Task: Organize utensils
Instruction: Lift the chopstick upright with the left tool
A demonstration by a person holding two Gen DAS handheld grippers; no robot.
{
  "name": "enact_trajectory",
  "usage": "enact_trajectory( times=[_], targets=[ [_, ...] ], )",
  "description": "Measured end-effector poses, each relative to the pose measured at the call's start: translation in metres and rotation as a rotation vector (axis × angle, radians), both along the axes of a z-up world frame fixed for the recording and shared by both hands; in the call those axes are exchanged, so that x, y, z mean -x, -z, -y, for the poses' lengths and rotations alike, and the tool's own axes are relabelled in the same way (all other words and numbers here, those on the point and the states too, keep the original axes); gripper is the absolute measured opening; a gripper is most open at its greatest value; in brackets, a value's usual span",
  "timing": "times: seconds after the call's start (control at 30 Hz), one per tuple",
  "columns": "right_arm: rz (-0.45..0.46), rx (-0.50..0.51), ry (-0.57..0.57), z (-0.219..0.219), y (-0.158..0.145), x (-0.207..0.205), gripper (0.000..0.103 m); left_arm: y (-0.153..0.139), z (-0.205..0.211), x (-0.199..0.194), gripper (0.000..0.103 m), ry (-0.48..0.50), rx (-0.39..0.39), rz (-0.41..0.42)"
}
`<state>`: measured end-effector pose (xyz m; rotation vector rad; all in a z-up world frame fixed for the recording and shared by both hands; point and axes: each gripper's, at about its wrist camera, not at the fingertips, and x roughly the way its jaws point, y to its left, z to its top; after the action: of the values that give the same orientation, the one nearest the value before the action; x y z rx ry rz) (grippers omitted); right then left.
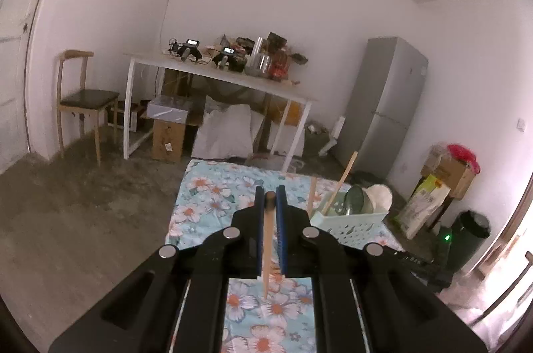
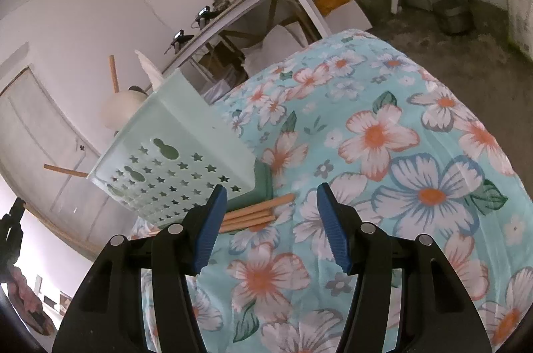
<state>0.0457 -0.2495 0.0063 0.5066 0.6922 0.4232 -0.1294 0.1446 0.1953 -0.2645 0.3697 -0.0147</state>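
My left gripper point(image 1: 270, 191) is shut on a wooden chopstick point(image 1: 267, 239), held above the floral cloth point(image 1: 213, 196). A pale green basket point(image 1: 349, 221) stands to its right, holding wooden sticks point(image 1: 339, 183), a dark ladle and a white spoon. My right gripper point(image 2: 271, 189) is open and empty, low over the cloth point(image 2: 416, 136). Several wooden chopsticks point(image 2: 255, 214) lie on the cloth just beyond its left finger, beside the basket point(image 2: 173, 153) and a green block point(image 2: 263, 183).
A white table point(image 1: 213, 73) with clutter stands at the far wall, with boxes and bags beneath. A wooden chair point(image 1: 80, 96) stands at the left, a grey fridge point(image 1: 383, 106) at the right. Bags and a dark bin point(image 1: 469, 233) stand on the floor at right.
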Motion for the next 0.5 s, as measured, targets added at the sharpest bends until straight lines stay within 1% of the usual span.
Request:
enact_trajectory(
  times=[0.1, 0.17, 0.27, 0.37, 0.43, 0.47, 0.5],
  targets=[
    [-0.009, -0.008, 0.000, 0.002, 0.002, 0.000, 0.055, 0.013, 0.000, -0.009, 0.006, -0.007, -0.014, -0.046],
    [-0.013, -0.008, -0.001, 0.003, 0.002, -0.001, 0.055, 0.022, -0.003, -0.015, 0.006, -0.017, -0.010, -0.062],
    [-0.019, 0.000, -0.003, 0.002, 0.002, -0.002, 0.055, 0.029, -0.006, -0.020, 0.006, -0.032, -0.006, -0.056],
    [-0.046, 0.014, -0.006, 0.000, 0.006, -0.005, 0.055, 0.033, -0.001, -0.023, 0.007, -0.048, -0.039, -0.043],
    [-0.075, -0.001, -0.018, -0.001, 0.011, -0.008, 0.055, 0.037, 0.004, -0.024, 0.007, -0.040, -0.045, -0.041],
    [-0.090, -0.016, -0.025, -0.001, 0.013, -0.010, 0.055, 0.040, 0.006, -0.026, 0.007, -0.026, -0.043, -0.050],
    [-0.105, -0.033, -0.029, 0.000, 0.015, -0.011, 0.055, 0.047, 0.008, -0.031, 0.006, -0.006, -0.031, -0.078]
  ],
)
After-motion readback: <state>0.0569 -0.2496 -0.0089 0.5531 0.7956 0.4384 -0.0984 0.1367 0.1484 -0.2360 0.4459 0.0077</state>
